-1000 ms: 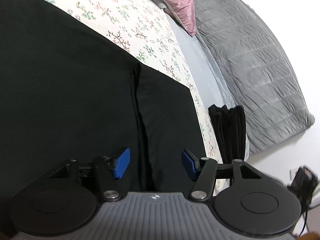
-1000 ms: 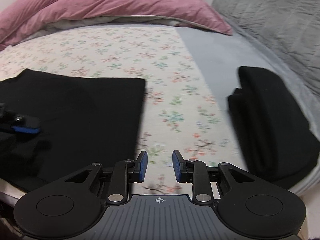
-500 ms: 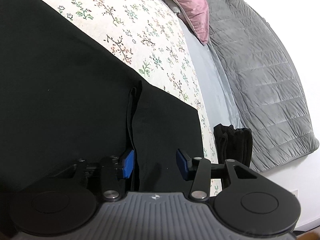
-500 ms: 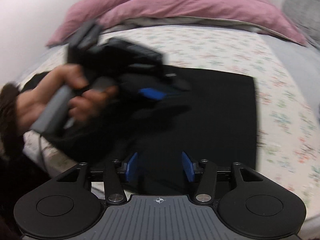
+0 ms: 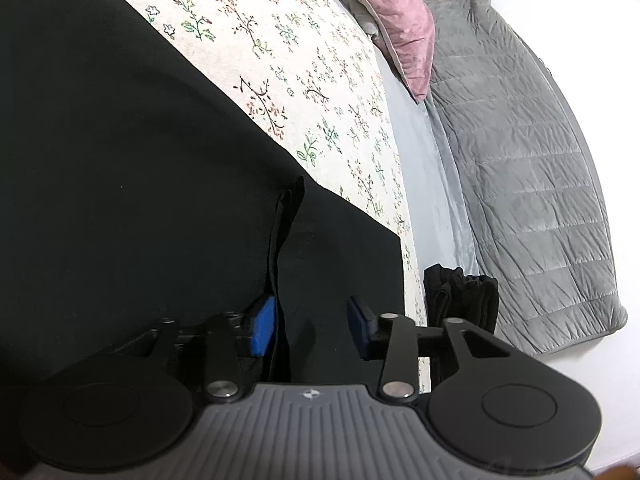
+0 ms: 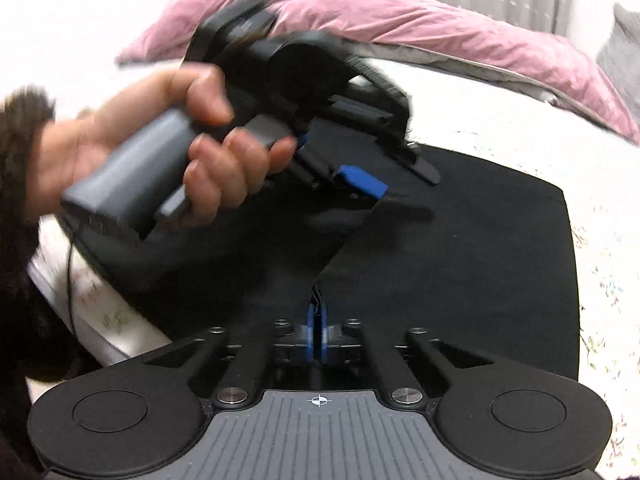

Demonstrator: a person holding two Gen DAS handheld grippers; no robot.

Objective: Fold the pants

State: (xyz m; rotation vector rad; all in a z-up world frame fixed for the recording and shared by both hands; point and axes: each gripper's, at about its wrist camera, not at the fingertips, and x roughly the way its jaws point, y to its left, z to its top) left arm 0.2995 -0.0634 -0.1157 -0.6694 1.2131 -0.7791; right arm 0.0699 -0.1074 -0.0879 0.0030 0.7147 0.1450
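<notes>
Black pants (image 5: 120, 160) lie spread on the floral bed sheet (image 5: 300, 60). In the left wrist view a raised fold of the cloth runs down between the jaws of my left gripper (image 5: 312, 326). Its jaws are opening; the left pad (image 5: 262, 328) sits against the fold and the right pad stands free of it. In the right wrist view the pants (image 6: 460, 260) taper to a point at my right gripper (image 6: 317, 336), which is shut on that edge of cloth. Beyond it, a person's hand (image 6: 160, 140) holds my left gripper (image 6: 392, 184) low over the pants.
A folded black garment (image 5: 460, 300) lies at the bed's edge, to the right of the pants. A grey quilted blanket (image 5: 520, 160) lies beyond it. A pink duvet (image 6: 400, 12) is bunched at the head of the bed.
My right gripper swung left from the bare sheet onto the pants and shut on their edge. My left gripper's view rolled slightly, its jaws narrowed, and the fold now lies between them.
</notes>
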